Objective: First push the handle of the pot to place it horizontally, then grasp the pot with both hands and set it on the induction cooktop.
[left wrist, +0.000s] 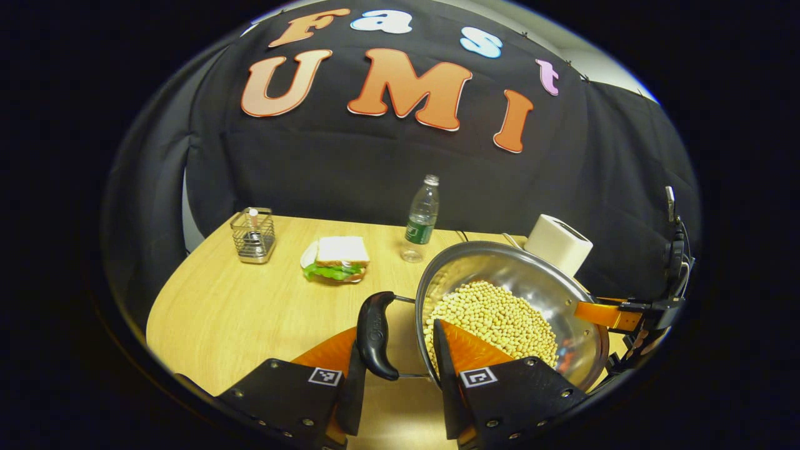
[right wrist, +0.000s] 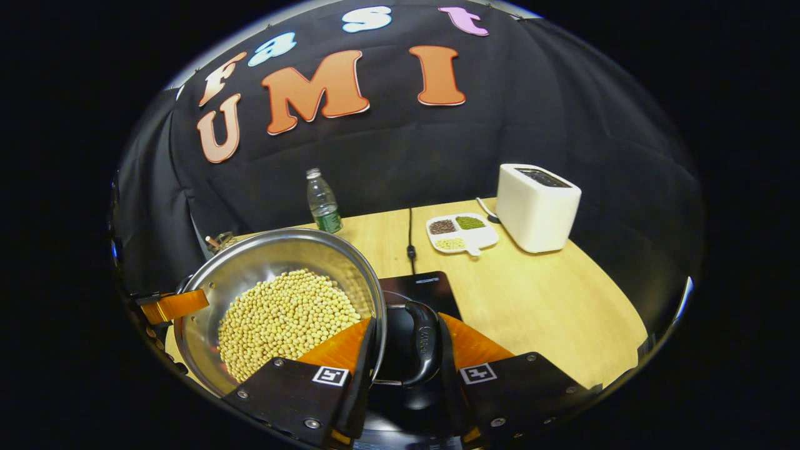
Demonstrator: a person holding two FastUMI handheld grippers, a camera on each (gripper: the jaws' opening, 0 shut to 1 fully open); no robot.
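Since both side handles of the pot already sit between fingers, the push step looks finished and the two-handed carry seems under way. In the left gripper view, the left hand-held gripper straddles the left handle at lower centre; the handle lies against one finger while a gap shows to the other, so I cannot tell whether it is clamped. In the right gripper view, the right hand-held gripper is closed on the right handle at lower centre, fingers pressing both sides. The pot, full of pale beans, sits at lower left there, beside and partly over the induction cooktop; whether it rests on the glass is unclear. What remains, I judge, is centring it and letting go.

On the table stand a bottle, a divided dish and a white appliance toward the upper right, well apart. A sandwich and wire holder sit at centre left, clear of the path.
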